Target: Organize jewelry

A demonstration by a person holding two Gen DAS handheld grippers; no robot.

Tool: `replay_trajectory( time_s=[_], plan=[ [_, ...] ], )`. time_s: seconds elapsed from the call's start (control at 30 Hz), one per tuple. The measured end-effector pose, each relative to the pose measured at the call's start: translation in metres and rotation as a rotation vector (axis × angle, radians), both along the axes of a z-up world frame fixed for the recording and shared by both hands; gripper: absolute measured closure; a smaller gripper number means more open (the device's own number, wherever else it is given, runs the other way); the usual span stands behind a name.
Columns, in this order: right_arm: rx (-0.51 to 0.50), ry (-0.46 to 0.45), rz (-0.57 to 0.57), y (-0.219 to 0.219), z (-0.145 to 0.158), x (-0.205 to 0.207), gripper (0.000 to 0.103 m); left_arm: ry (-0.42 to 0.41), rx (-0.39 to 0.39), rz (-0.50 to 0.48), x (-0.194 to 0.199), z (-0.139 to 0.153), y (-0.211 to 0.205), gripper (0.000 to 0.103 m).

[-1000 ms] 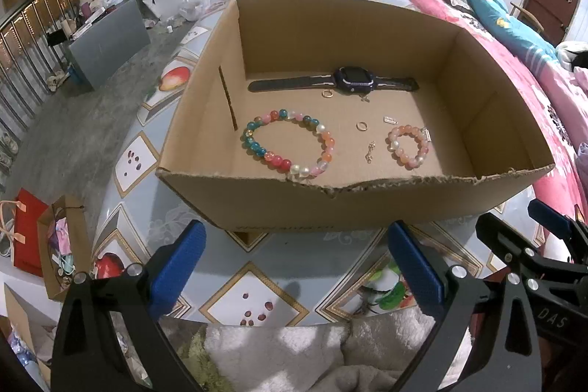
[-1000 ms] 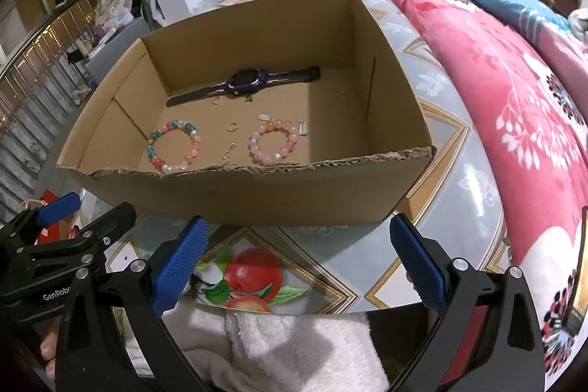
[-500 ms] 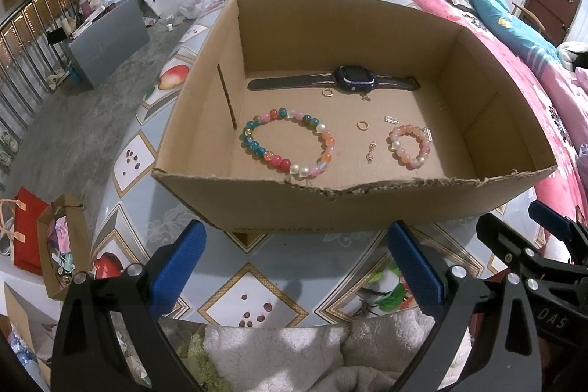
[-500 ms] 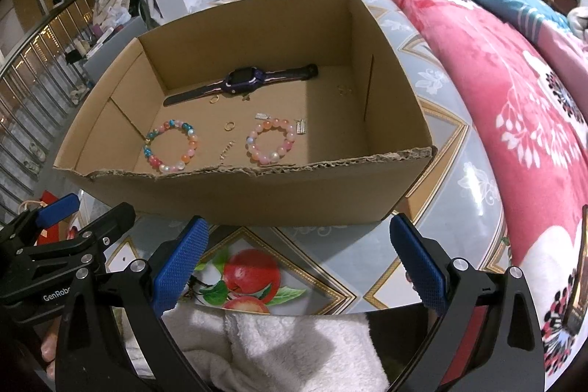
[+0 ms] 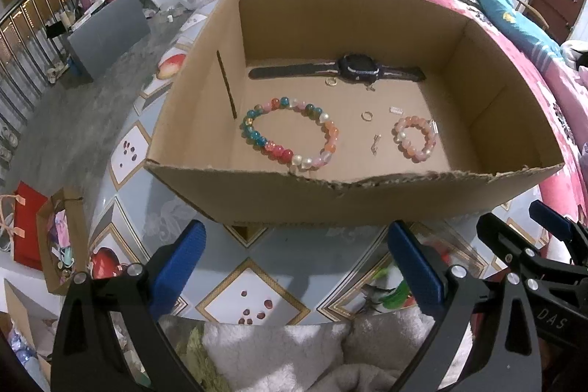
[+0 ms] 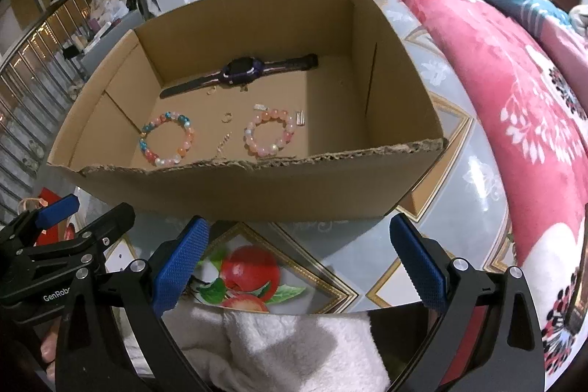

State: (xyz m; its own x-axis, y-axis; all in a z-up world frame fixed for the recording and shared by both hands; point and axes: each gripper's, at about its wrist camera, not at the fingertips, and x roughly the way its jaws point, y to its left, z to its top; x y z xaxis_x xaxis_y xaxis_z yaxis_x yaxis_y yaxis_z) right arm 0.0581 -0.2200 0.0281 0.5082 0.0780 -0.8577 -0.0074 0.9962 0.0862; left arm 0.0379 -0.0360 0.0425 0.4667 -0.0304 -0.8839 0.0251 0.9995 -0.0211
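An open cardboard box stands on the patterned table. Inside lie a dark watch, a large multicoloured bead bracelet, a small pink bead bracelet, gold rings, a small gold charm and silver clasps. My left gripper is open and empty, in front of the box's near wall. My right gripper is open and empty, beside it to the right.
A pink floral quilt lies along the table's right side. A white towel sits under the grippers. Bags and a grey box stand on the floor to the left.
Both grippers have risen and tipped slightly, so more of the box floor shows. Nothing in the box has moved.
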Motion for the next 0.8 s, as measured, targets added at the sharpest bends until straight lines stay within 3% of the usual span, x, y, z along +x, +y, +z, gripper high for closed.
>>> replay_trajectory(
  time_s=[0.8],
  plan=[
    [0.005,0.037,0.013,0.0017,-0.004,0.0082,0.008,0.031,0.004,0.013,0.0029,-0.0035,0.003,0.006]
  ],
)
